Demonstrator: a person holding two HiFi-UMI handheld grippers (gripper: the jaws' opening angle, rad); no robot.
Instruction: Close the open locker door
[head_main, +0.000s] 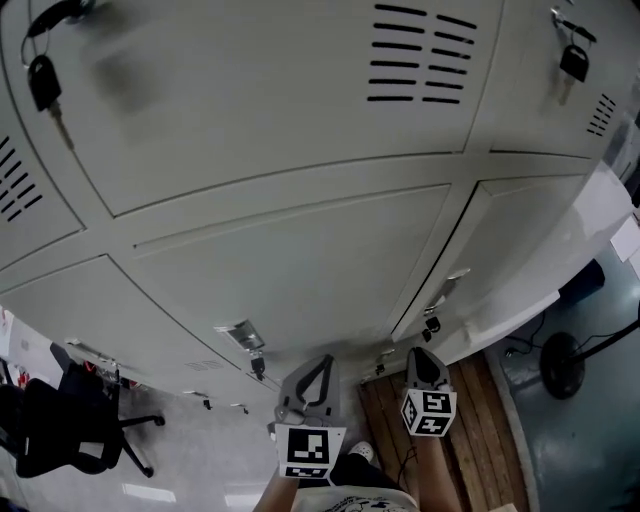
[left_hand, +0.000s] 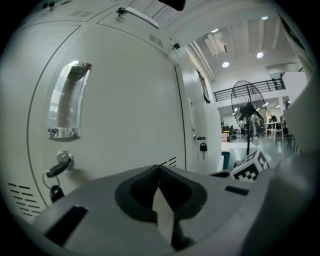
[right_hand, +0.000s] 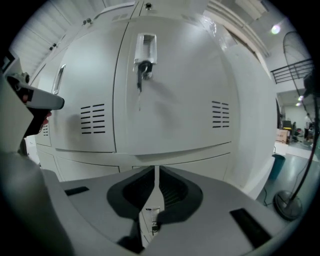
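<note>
The lower right locker door (head_main: 520, 250) stands slightly ajar, its bottom edge proud of the frame. In the right gripper view this door (right_hand: 175, 100) fills the middle, with a recessed handle and hanging key (right_hand: 144, 55) near its left edge. My right gripper (head_main: 425, 352) (right_hand: 156, 169) points at it from a short way off, jaws shut on nothing. My left gripper (head_main: 322, 360) (left_hand: 159, 167) is also shut and empty. It faces the neighbouring closed door (left_hand: 125, 100), which has a chrome handle (left_hand: 67, 105) and a key in its lock (left_hand: 60, 162).
Closed lockers with vents and hanging keys (head_main: 45, 80) fill the wall above. A black office chair (head_main: 60, 430) stands at the lower left. A standing fan (head_main: 565, 365) is on the floor to the right. I stand on wooden slats (head_main: 470, 430).
</note>
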